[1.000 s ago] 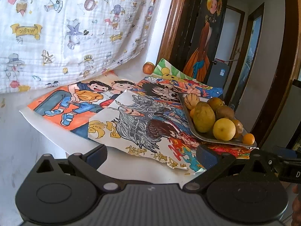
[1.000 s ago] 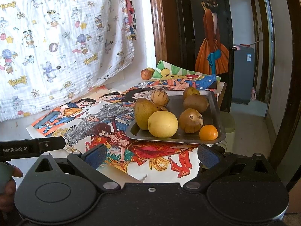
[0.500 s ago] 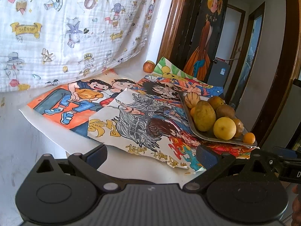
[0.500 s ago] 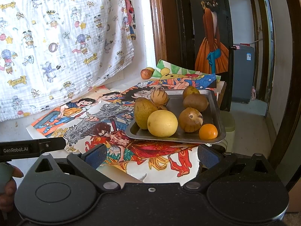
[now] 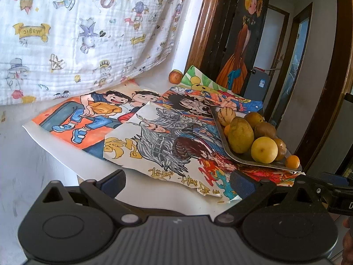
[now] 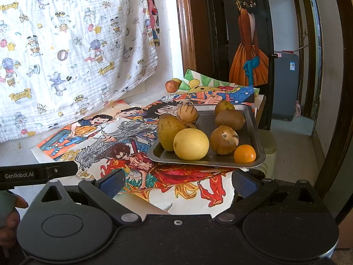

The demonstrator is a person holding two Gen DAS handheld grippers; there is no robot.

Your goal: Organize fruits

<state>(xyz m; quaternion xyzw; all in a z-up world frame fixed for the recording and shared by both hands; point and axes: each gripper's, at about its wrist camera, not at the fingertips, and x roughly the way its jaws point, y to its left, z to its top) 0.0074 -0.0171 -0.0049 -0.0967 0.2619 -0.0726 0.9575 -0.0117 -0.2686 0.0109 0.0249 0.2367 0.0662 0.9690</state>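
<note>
Both tools sit nearest the cameras with their jaws spread wide and nothing between them: the left tool hangs over the front edge of the white bench, and the right tool hangs just before the paper that droops off that edge. At the left rim of the right wrist view, a hand grips the handle of the left tool. Beyond the fingers lie overlapping coloured drawings spread across the bench. A metal tray rests on the drawings at the bench's right end, carrying the fruit: a small orange at the near right corner, a round yellow fruit beside it toward the left, a brown spotted fruit between and just behind them, a long greenish-yellow fruit at the left, a striped pale fruit behind that, and two brown fruits toward the back. Farther off, an apple sits alone on the bench by the wooden door frame, well apart from the tray. A patterned cloth hangs on the wall behind.
</note>
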